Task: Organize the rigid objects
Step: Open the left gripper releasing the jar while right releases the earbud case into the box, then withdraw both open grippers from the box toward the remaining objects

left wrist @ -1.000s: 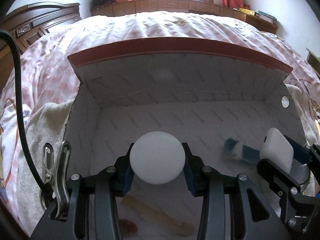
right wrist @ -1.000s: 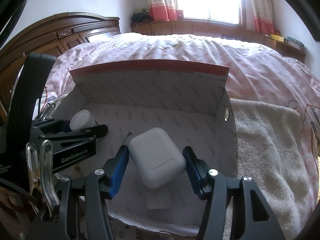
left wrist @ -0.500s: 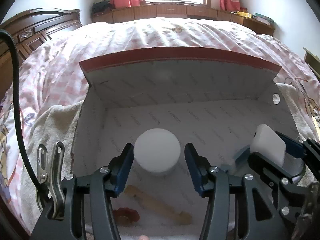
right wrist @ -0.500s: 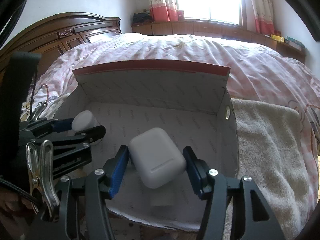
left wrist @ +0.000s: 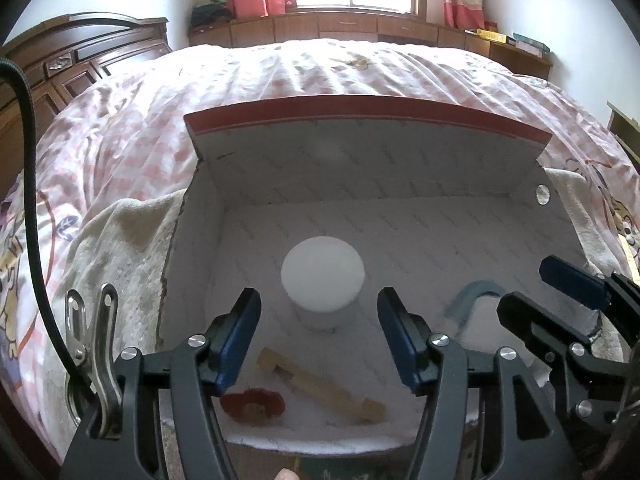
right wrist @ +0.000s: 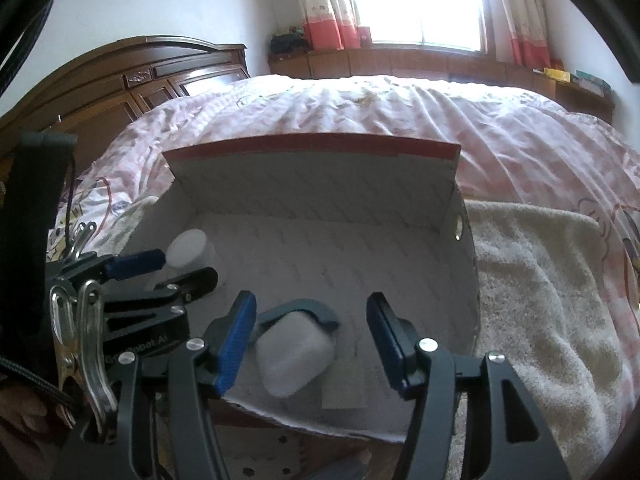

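Left wrist: left gripper (left wrist: pixel 318 340) jaws just opened, jar (left wrist: pixel 322 278) released at twelve o'clock; light, slick, grip its sides.

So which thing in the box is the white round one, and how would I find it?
On the pink bed sits an open white box with a red top edge. Look on its floor, left of middle, ahead of the left gripper: the round white jar stands upright there. It is the only round thing; the white case nearby is boxy.
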A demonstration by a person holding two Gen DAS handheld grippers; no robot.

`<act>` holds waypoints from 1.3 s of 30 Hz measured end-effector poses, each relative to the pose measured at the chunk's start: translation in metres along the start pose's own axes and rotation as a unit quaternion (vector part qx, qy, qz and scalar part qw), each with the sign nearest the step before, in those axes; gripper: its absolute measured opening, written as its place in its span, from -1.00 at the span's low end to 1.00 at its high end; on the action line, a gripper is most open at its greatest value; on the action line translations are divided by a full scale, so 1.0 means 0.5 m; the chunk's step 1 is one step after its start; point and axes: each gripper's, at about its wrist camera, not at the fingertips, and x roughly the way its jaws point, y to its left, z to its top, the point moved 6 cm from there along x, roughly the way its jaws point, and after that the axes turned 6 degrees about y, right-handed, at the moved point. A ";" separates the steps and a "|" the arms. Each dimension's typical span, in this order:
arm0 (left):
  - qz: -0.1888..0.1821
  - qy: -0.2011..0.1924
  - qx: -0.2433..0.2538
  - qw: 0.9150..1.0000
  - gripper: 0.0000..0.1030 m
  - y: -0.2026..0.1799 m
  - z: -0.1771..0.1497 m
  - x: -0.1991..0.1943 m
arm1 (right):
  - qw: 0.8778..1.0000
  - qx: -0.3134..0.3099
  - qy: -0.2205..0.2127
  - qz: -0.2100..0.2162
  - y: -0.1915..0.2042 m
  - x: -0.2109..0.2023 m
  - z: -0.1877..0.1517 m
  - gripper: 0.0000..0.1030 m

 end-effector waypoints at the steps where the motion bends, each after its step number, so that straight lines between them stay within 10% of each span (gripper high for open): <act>1: 0.000 0.001 0.000 1.000 0.21 0.000 -0.002 -0.002 | 1.000 -0.002 -0.001 0.000 0.003 -0.003 0.000 0.19; 39: -0.021 -0.013 -0.014 1.000 0.21 0.004 -0.120 -0.121 | 1.000 0.027 0.000 0.008 0.030 -0.098 -0.111 0.19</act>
